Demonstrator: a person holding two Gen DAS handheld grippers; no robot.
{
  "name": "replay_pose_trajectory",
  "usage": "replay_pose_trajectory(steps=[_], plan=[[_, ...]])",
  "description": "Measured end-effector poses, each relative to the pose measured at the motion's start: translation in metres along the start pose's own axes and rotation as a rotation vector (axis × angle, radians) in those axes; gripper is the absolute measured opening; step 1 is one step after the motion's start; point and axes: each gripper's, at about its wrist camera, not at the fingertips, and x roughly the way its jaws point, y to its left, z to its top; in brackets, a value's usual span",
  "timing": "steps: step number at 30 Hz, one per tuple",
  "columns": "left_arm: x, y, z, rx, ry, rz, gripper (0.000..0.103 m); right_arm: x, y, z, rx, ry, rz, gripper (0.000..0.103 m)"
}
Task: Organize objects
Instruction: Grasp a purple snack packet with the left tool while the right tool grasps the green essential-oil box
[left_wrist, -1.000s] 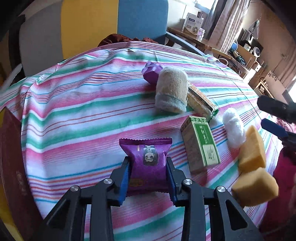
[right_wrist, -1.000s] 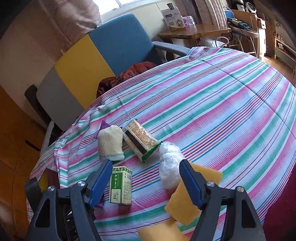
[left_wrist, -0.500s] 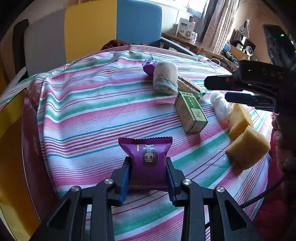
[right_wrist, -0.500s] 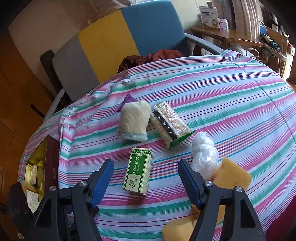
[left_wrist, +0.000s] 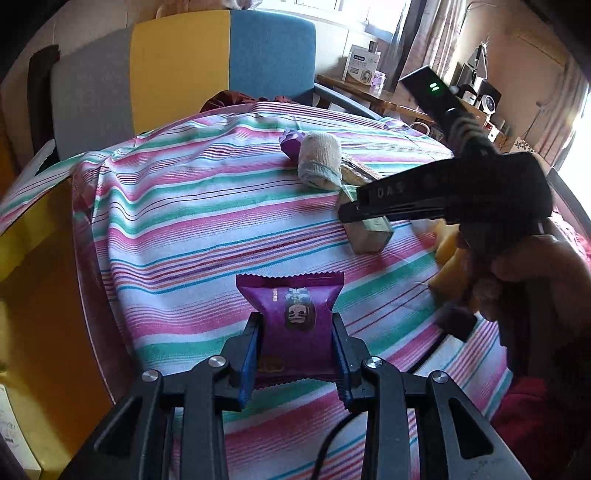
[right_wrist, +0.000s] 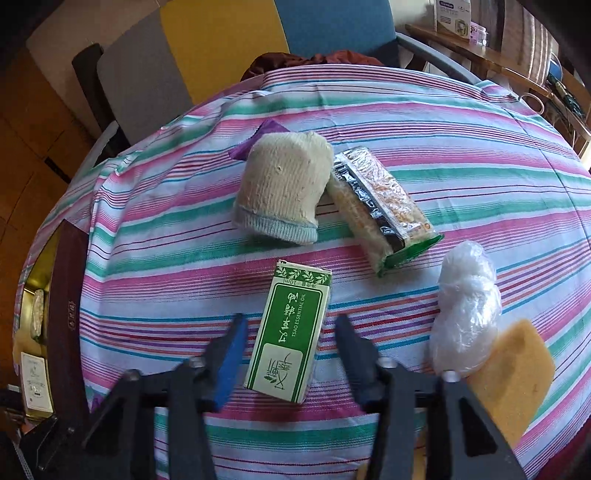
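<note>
Sitting flat on the striped bench, the green box (right_wrist: 291, 332) has the right claw (right_wrist: 290, 356) closing around it, pads not quite touching, while the left claw (left_wrist: 297, 354) is clamped tight on a purple snack packet (left_wrist: 291, 317), with a rolled sock (right_wrist: 282, 192) further back.

Each tool (left_wrist: 296, 343) is black plastic with blue finger pads (left_wrist: 248, 354), silver screws and a trailing black cable.

We count 2 purple snack packets (left_wrist: 291, 325) (right_wrist: 258, 142), 1 green box (right_wrist: 290, 332), 1 sock (right_wrist: 282, 192), 1 noodle packet (right_wrist: 380, 206), 1 plastic bag (right_wrist: 465, 314), 1 visible sponge (right_wrist: 513, 373).
</note>
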Motion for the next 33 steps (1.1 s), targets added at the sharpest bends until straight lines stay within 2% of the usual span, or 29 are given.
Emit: replay_pose_trajectory(steps=[8, 16, 21, 24, 29, 33], plan=[[-0.031, 0.004, -0.004, -0.017, -0.045, -0.009, 0.035, 0.002, 0.004, -0.006, -0.058, 0.016, -0.030, 0.031], [-0.070, 0.041, -0.002, -0.103, -0.089, 0.013, 0.035, 0.002, 0.009, -0.008, -0.104, 0.014, -0.077, 0.030], [-0.088, 0.103, 0.002, -0.244, -0.070, 0.048, 0.035, 0.001, 0.009, -0.010, -0.111, 0.009, -0.091, 0.030], [-0.097, 0.151, 0.008, -0.321, -0.053, 0.104, 0.035, 0.001, 0.010, -0.010, -0.119, 0.007, -0.099, 0.030], [-0.106, 0.217, 0.015, -0.385, -0.032, 0.222, 0.035, 0.001, 0.012, -0.011, -0.133, 0.005, -0.109, 0.030], [-0.098, 0.261, 0.016, -0.444, 0.010, 0.270, 0.035, 0.001, 0.013, -0.012, -0.140, 0.005, -0.114, 0.030]])
